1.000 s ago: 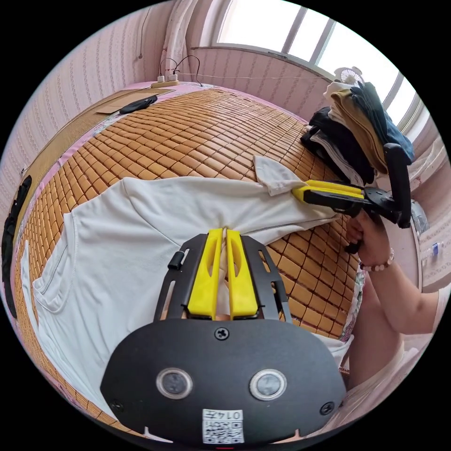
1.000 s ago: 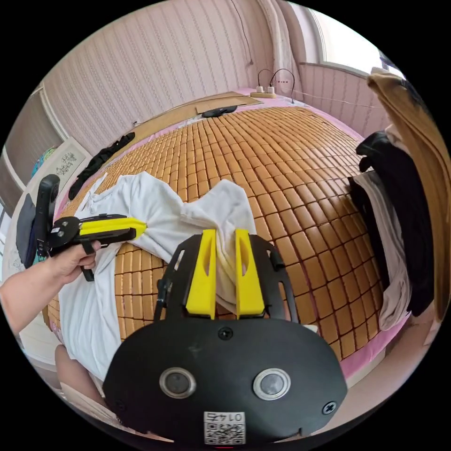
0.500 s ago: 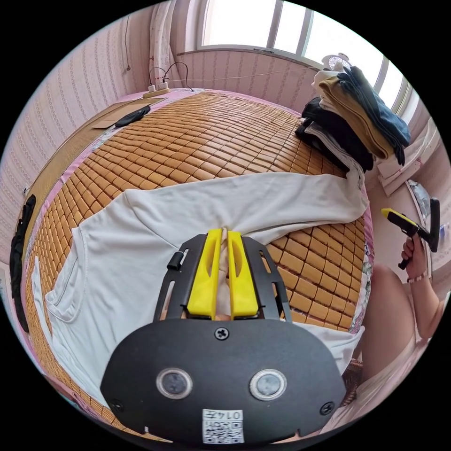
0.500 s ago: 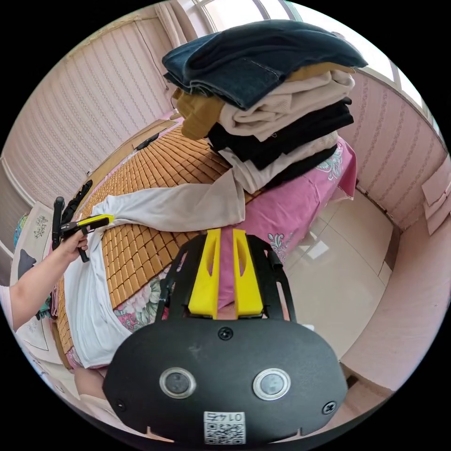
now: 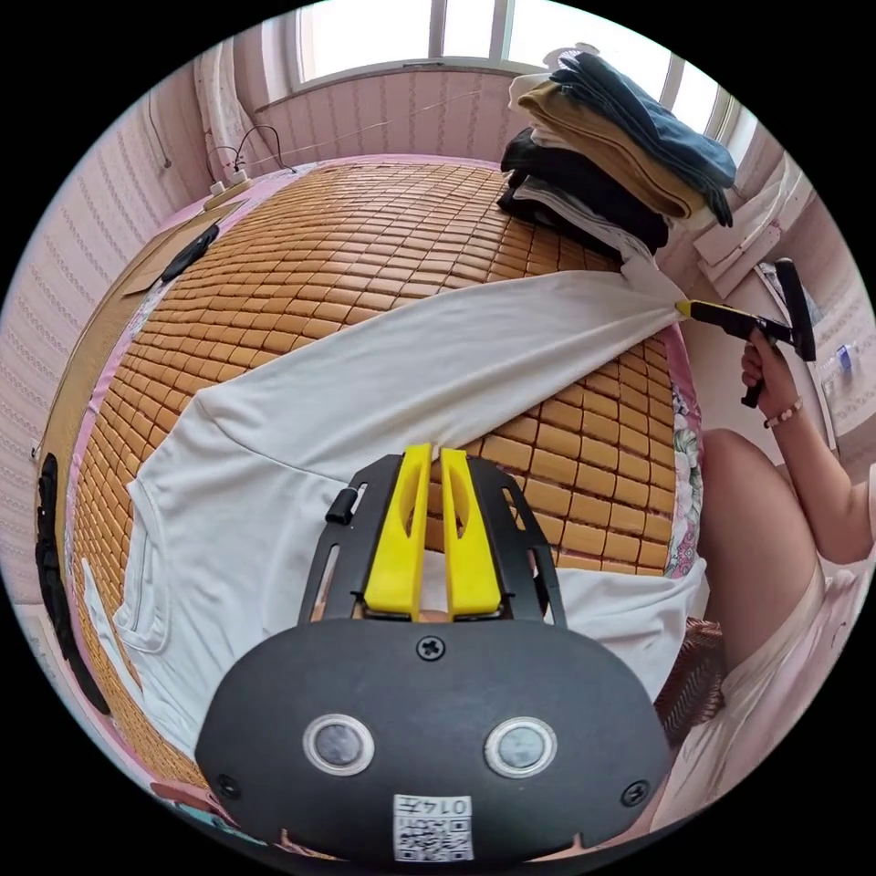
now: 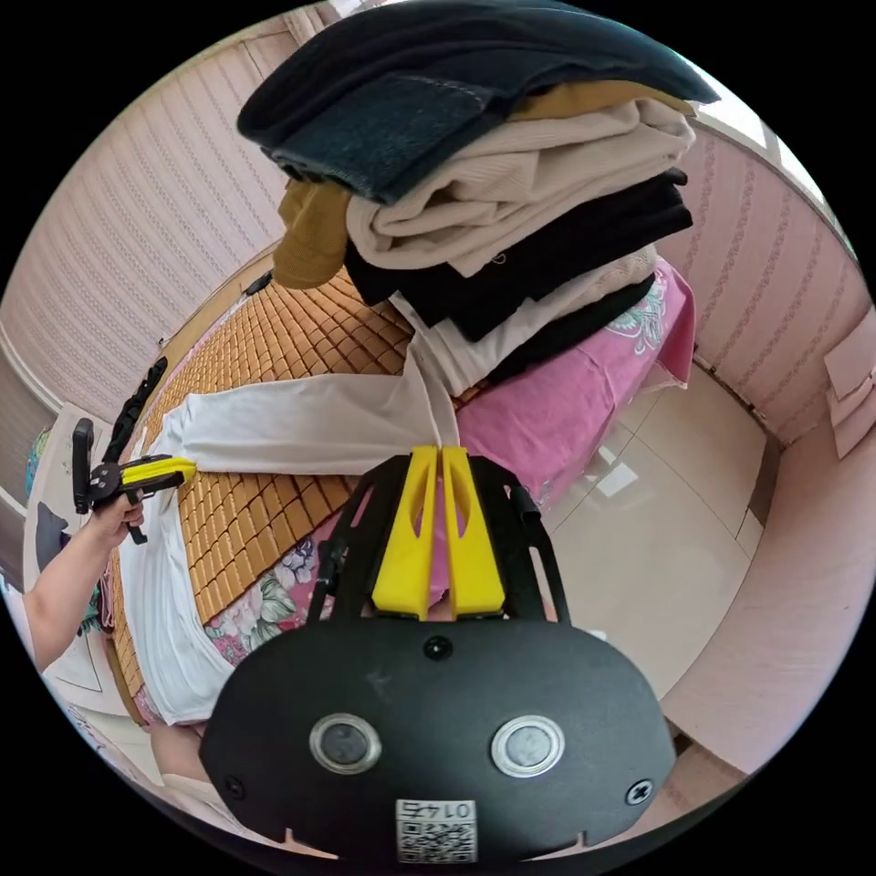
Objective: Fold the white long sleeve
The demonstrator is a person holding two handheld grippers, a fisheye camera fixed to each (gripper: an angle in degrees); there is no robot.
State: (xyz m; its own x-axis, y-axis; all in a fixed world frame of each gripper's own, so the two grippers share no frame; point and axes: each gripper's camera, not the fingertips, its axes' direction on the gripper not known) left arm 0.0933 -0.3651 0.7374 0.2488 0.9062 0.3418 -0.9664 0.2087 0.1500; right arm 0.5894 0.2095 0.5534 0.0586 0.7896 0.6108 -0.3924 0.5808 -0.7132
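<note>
Pulling one arm of the white long sleeve (image 5: 274,474) straight across the woven bamboo mat (image 5: 365,237) on a bed, apparently to take out the slack before folding. Pinched at the cuff by the right gripper (image 6: 442,452), both jaws pressed together on the tip of the cloth, and drawn out past the mat's edge, over the pink sheet (image 6: 566,401), so that the sleeve (image 5: 474,356) runs flat and nearly free of wrinkles. Anchored at the underarm by the left gripper (image 5: 434,452), jaws almost touching and, judging from the right gripper view, where the fabric gathers to a point at its tip, closed on the shirt there; probably held so to keep the body from sliding along with the pull. Spread flat over the near part of the mat, neckline towards the far side from the stretched sleeve, one side draped over the bed's edge by the person's legs. Stacked just beside the outstretched cuff, a pile of folded clothes (image 5: 611,155), close enough to snag the cuff. Next, likely, carrying that cuff back over the chest for the first fold.
</note>
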